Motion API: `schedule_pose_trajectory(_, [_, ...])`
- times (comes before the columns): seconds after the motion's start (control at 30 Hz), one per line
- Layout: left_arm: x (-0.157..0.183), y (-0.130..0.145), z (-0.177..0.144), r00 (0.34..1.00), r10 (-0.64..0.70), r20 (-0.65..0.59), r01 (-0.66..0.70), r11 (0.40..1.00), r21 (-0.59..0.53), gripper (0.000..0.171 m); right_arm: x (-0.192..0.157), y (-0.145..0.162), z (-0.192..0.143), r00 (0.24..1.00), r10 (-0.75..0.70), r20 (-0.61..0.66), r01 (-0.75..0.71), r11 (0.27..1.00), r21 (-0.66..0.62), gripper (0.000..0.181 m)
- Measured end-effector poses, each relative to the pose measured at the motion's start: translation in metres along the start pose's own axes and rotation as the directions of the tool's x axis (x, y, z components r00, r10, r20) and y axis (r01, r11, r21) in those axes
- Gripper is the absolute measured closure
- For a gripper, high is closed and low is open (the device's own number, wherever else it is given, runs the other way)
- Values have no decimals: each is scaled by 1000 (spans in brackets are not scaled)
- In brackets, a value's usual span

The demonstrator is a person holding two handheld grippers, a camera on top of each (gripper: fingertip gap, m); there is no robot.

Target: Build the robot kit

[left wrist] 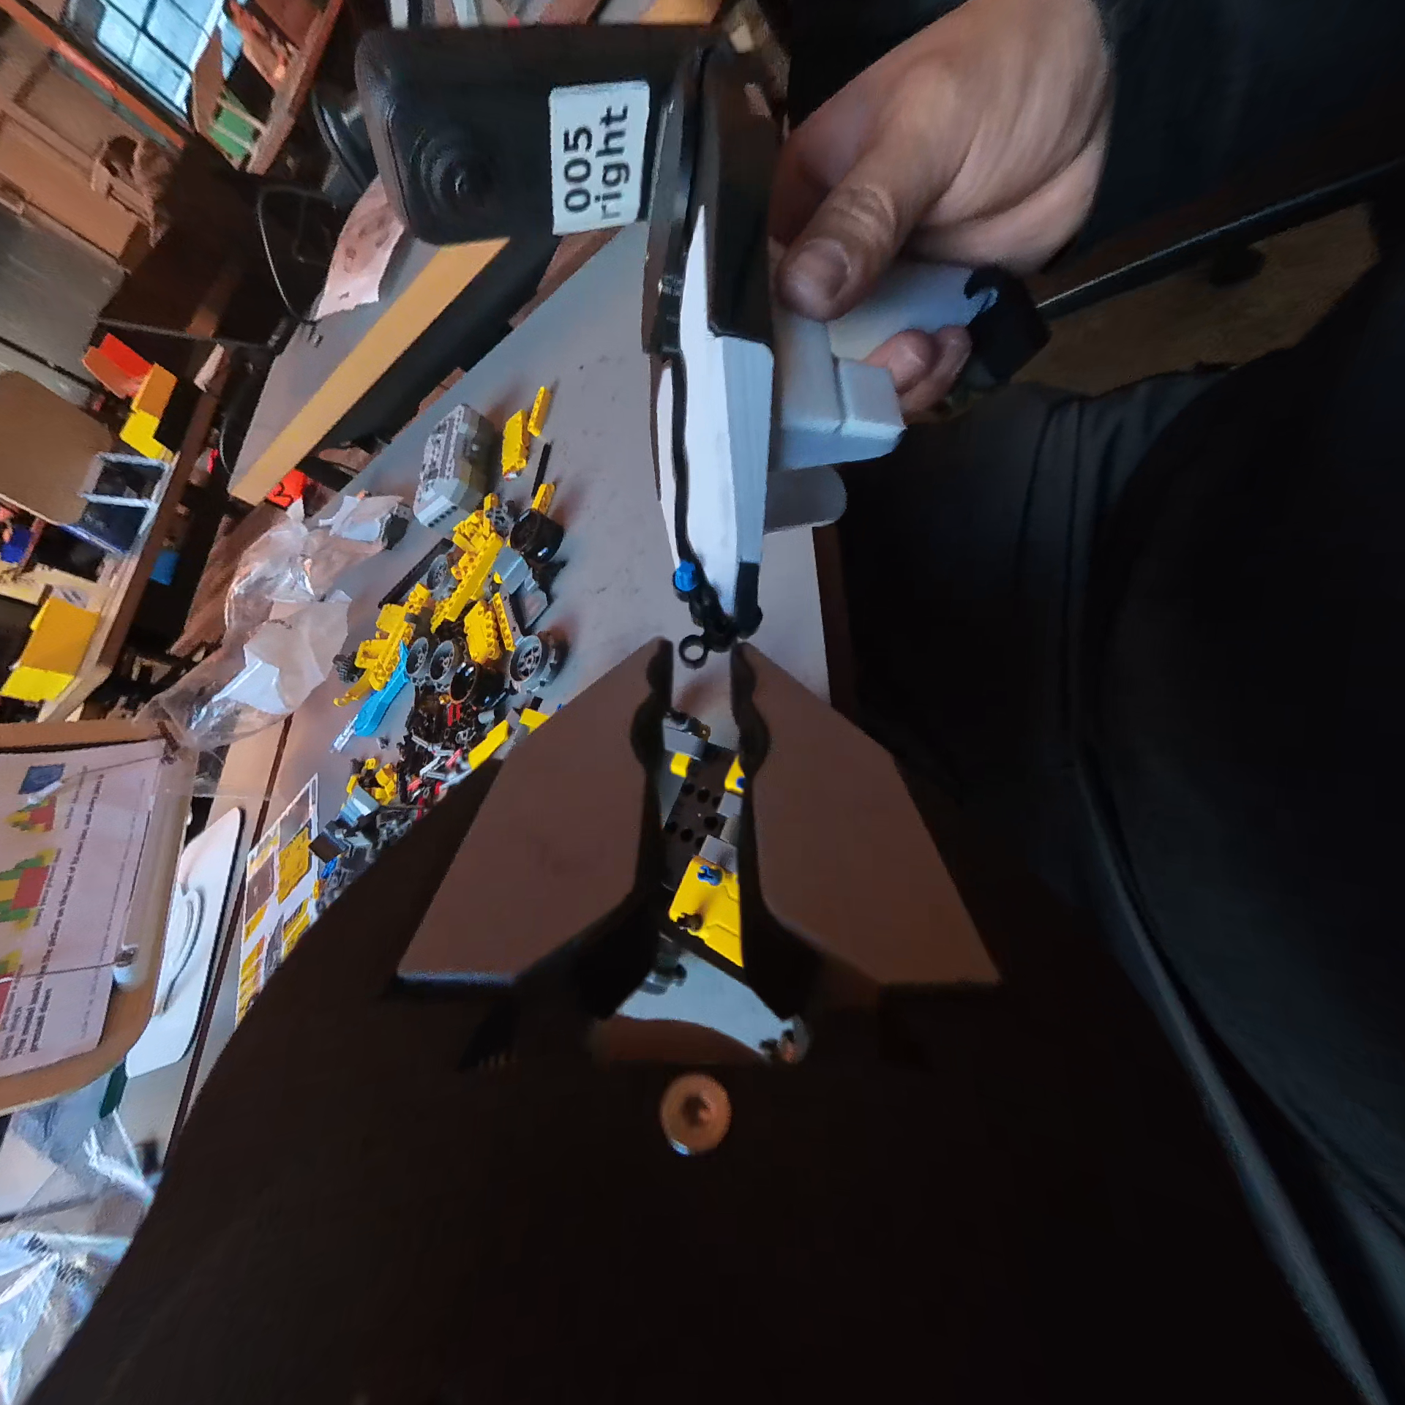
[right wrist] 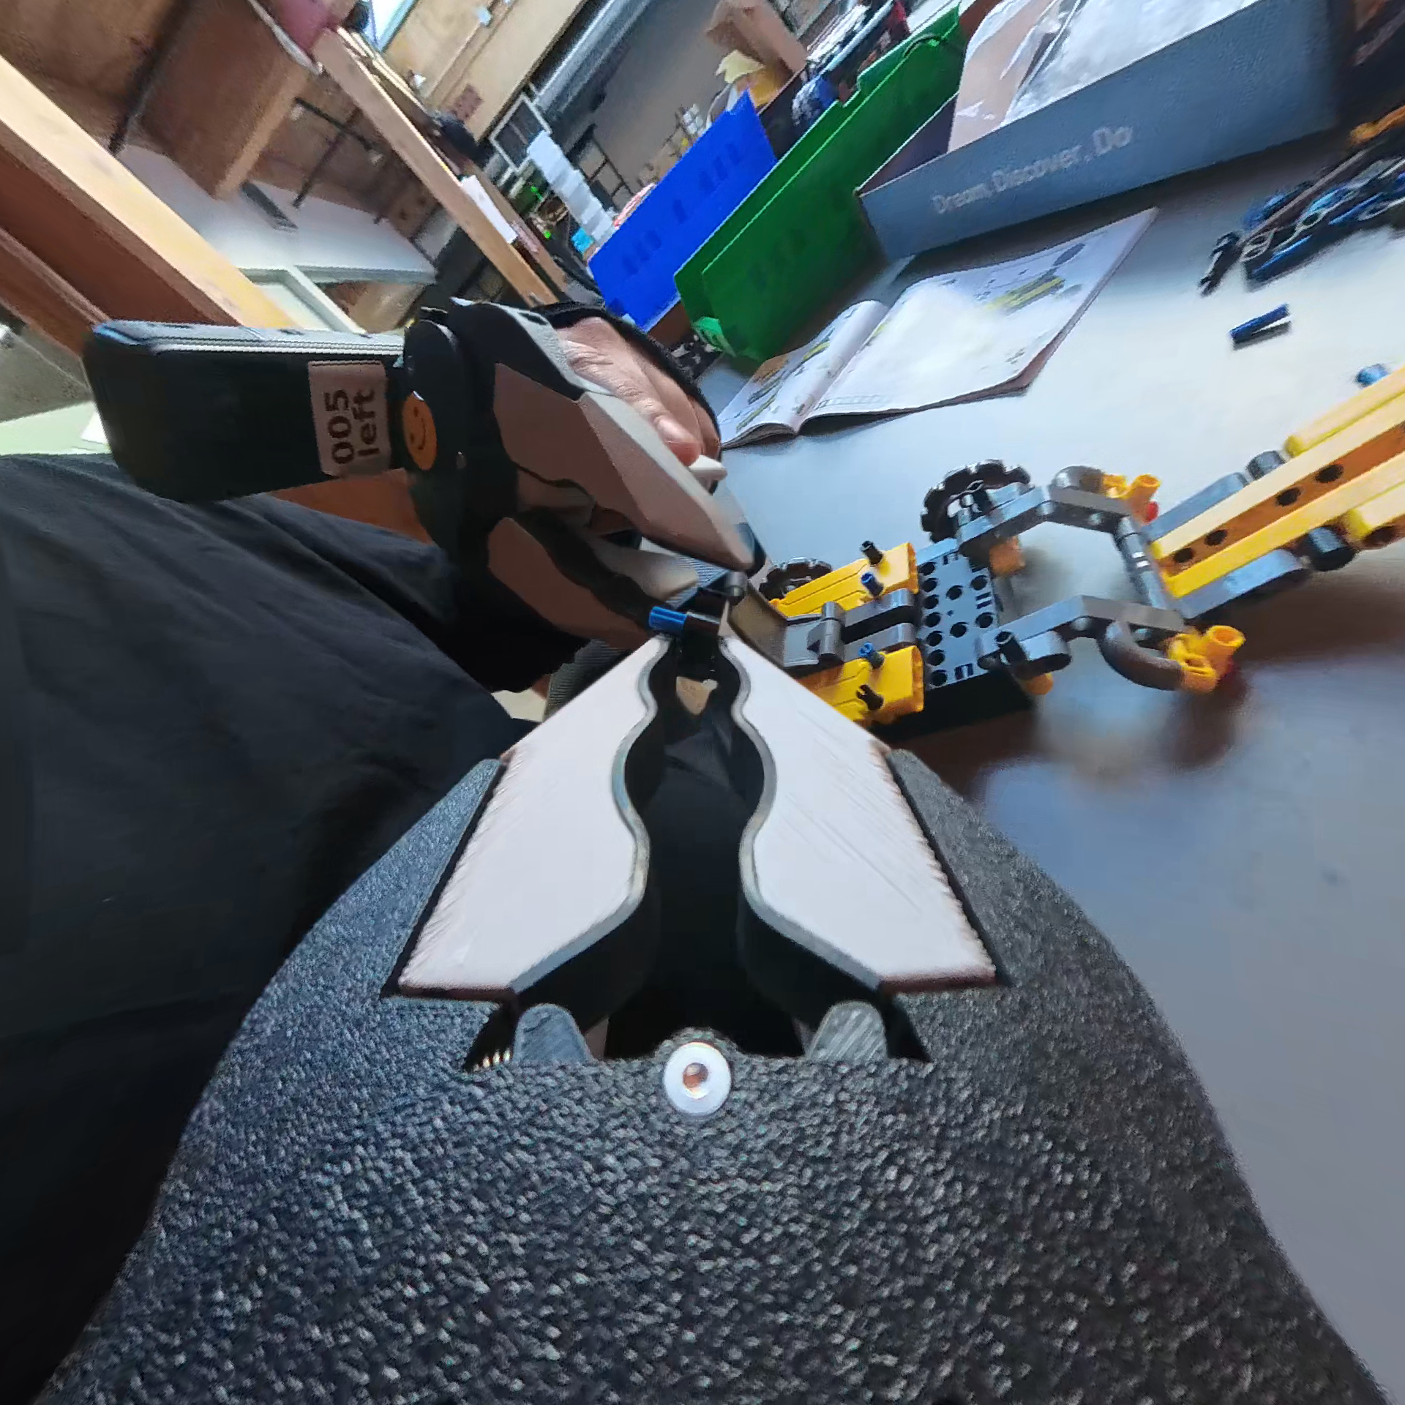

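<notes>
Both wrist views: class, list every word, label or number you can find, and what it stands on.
I won't copy wording; carriers only.
White label: on right gripper, legible.
Tan label: on left gripper, legible.
Grey box: pale lettering on side, legible.
Open booklet: too small.
Printed sheet: blurred.

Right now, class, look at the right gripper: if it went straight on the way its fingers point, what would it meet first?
The right gripper would probably first meet the tips of the left gripper, just beyond the small black connector with a blue pin that it pinches. The yellow and grey brick model lies off to one side. Depth is uncertain.
</notes>
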State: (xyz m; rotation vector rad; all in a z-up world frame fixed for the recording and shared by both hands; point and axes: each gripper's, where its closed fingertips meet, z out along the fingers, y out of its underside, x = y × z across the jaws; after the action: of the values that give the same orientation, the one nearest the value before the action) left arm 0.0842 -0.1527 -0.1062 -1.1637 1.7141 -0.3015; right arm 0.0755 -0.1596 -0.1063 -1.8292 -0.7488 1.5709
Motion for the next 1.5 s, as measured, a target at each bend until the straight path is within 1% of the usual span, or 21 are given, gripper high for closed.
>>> schedule_pose_trajectory(0.13, [3,1,-2,1000,21,-11,-20,999,36,162,-2,2,4,999,25,35,-24,1000,-12,171])
schedule_pose_trajectory(0.27, [7,0,-6,999,26,-47,-22,996,89,167,-7,5,5,997,14,71,-12,999,-34,171])
schedule_pose_trajectory(0.37, [10,-1,-7,997,16,-69,-6,991,134,168,-12,7,5,995,11,98,-7,999,-38,170])
schedule_pose_trajectory(0.5, [14,2,-5,997,9,-73,2,989,148,167,-10,11,6,993,20,113,-15,999,-44,170])
schedule_pose_trajectory(0.57, [17,3,-5,996,38,-79,-27,991,134,167,-13,12,7,988,37,147,-31,999,-45,171])
schedule_pose_trajectory(0.67, [18,3,-6,994,65,-85,-54,990,130,168,-14,15,9,985,56,163,-46,997,-65,171])
schedule_pose_trajectory(0.77, [15,3,-7,996,50,-78,-39,990,138,168,-16,14,9,983,58,175,-48,997,-58,171])
schedule_pose_trajectory(0.83, [14,3,-6,997,16,-78,-5,989,147,168,-13,12,8,985,55,161,-47,998,-51,171])
schedule_pose_trajectory(0.9, [12,0,-6,997,-27,-72,40,982,183,168,-11,11,5,987,43,154,-35,998,-54,170])
schedule_pose_trajectory(1.0, [9,-11,-11,986,-123,-113,151,946,286,168,-7,6,-6,989,-36,146,38,999,-16,163])
schedule_pose_trajectory(1.07, [6,-14,-12,971,-189,-145,227,919,321,168,-4,-2,-14,987,-41,156,35,999,38,164])
schedule_pose_trajectory(1.13, [6,-16,-11,964,-209,-163,254,906,338,168,-12,-7,-16,974,-42,222,25,997,77,173])
schedule_pose_trajectory(1.2, [6,-23,-15,947,-245,-207,309,871,381,168,-17,-6,-12,967,-71,246,54,995,79,168])
schedule_pose_trajectory(1.27, [5,-30,-20,924,-280,-258,369,829,421,169,-23,-10,-10,958,-123,260,94,988,121,161])
schedule_pose_trajectory(1.33, [4,-36,-24,907,-304,-292,410,794,449,170,-29,-17,-10,947,-152,283,109,981,160,160])
schedule_pose_trajectory(1.4, [3,-40,-27,888,-327,-324,450,764,463,170,-32,-19,-9,938,-172,300,126,978,167,160])
schedule_pose_trajectory(1.5, [5,-42,-26,879,-337,-336,466,755,461,169,-45,-22,-9,914,-220,340,164,969,188,162])
